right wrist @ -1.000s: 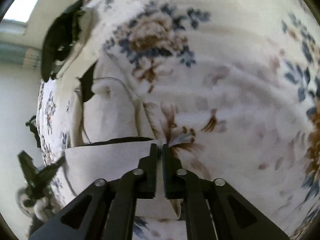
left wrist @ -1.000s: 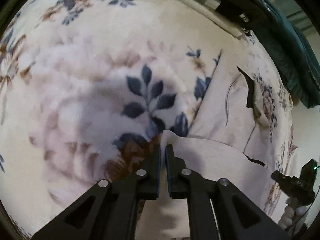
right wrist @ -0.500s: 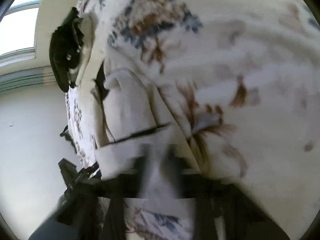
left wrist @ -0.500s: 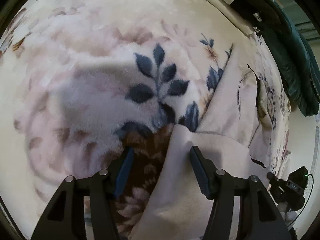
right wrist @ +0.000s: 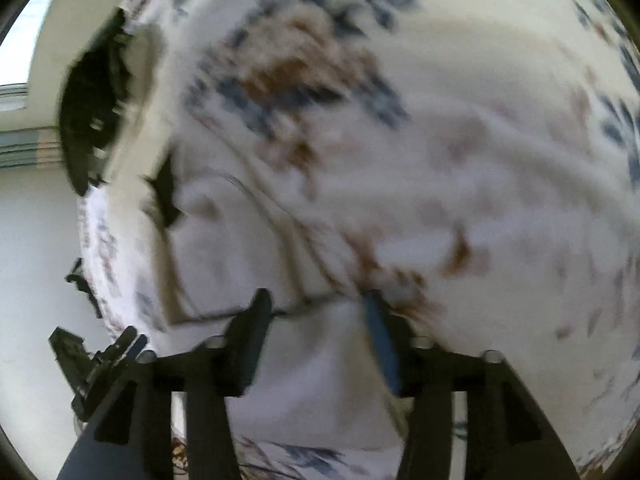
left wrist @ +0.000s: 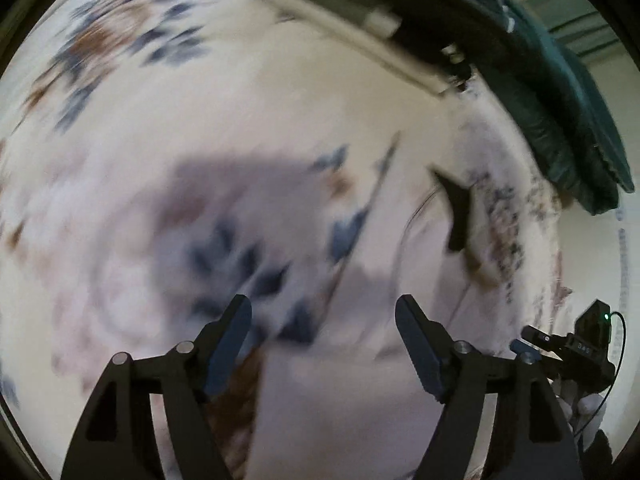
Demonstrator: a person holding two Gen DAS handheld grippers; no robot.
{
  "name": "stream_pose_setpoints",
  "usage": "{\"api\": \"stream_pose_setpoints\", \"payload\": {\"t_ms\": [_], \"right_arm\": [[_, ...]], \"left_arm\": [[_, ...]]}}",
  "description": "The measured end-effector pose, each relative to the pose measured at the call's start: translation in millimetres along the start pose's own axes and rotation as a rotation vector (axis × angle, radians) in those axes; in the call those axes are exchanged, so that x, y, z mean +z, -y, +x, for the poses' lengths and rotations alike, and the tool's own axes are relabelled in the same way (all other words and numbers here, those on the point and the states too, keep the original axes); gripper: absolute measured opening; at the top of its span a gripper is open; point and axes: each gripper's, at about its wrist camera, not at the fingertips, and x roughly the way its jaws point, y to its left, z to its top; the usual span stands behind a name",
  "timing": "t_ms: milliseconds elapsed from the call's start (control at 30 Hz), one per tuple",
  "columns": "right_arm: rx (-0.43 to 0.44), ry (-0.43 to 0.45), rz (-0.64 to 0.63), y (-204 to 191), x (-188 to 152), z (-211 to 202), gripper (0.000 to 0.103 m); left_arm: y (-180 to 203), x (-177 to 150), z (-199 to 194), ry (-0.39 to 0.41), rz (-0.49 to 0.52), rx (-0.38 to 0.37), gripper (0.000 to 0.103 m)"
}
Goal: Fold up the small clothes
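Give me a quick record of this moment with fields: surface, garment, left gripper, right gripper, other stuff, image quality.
surface: floral blanket, cream with blue and brown flowers
garment: pale cloth lying on the blanket, with a dark patch
left gripper: open, fingers apart above the cloth's edge, holding nothing
right gripper: open, over the cloth
other stuff: dark green bundle at the blanket's far edge
image quality: both views motion-blurred, so the garment type is unclear
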Motion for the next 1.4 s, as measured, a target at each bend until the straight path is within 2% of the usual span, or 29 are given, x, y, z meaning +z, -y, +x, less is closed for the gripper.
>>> {"api": "stream_pose_setpoints", "payload": {"t_ms": [67, 200, 333, 433, 467, 500, 533, 567, 600, 667, 867, 967, 1033, 1133, 1233, 1400], "right_arm": [[0.019, 0.003, -0.019, -21.8, 22.5, 5.9, 0.054], [0.03, -0.013, -0.065, -64.2, 76.6, 38.4, 0.054], [-0.021, -0.034, -0.092, -92.6, 120.6, 69.0, 0.054], [-0.053, -0.088, -0.12, -103.9, 139.5, 96.4, 0.054], [-0.059, -0.1, -0.122, -104.0, 140.9, 101.3, 0.054], [-0.067, -0.11, -0.135, -106.0, 142.1, 106.6, 0.053], [-0.078, -0.091, -0.157, -109.0, 141.1, 106.7, 0.036], [-0.08, -0.074, -0.175, -111.7, 138.3, 104.6, 0.011], [-0.074, -0.063, -0.19, -114.1, 135.5, 101.4, 0.009], [-0.041, -0.023, -0.209, -116.9, 127.3, 86.6, 0.008], [0.069, 0.036, -0.251, -116.8, 85.2, 28.3, 0.007], [0.107, 0.058, -0.291, -116.6, 50.8, -2.9, 0.007], [0.127, 0.058, -0.308, -111.1, 20.6, -20.5, 0.007], [0.139, 0.029, -0.301, -91.6, -26.7, -35.0, 0.007], [0.127, -0.023, -0.267, -61.9, -73.7, -33.3, 0.007], [0.04, -0.101, -0.24, -14.1, -134.4, -9.1, 0.007]], "left_arm": [[14.4, 26.2, 18.8, -0.008, 0.036, -0.012, 0.073], [43.5, 75.9, 68.4, -0.04, 0.132, 0.032, 0.073], [60.5, 97.7, 103.4, -0.093, 0.176, 0.062, 0.073], [71.7, 98.2, 105.3, -0.055, 0.247, 0.083, 0.067], [74.4, 95.9, 101.1, -0.032, 0.274, 0.075, 0.036], [75.5, 94.5, 99.0, -0.037, 0.292, 0.064, 0.012], [76.5, 94.3, 96.9, -0.04, 0.299, 0.051, 0.003], [76.2, 92.4, 90.7, -0.028, 0.31, 0.029, 0.003], [76.7, 90.9, 83.1, -0.007, 0.33, 0.01, 0.003], [76.0, 85.2, 63.7, 0.025, 0.355, 0.0, 0.003], [70.6, 57.0, -3.4, 0.109, 0.32, -0.099, 0.003], [76.4, 24.7, -35.5, 0.138, 0.294, -0.141, 0.003], [78.8, -8.0, -53.8, 0.149, 0.305, -0.127, 0.003], [71.5, -58.9, -67.8, 0.125, 0.294, -0.107, 0.003], [48.8, -107.2, -68.1, 0.06, 0.219, -0.109, 0.003], [6.5, -167.7, -38.0, -0.082, 0.08, -0.098, 0.004]]}}
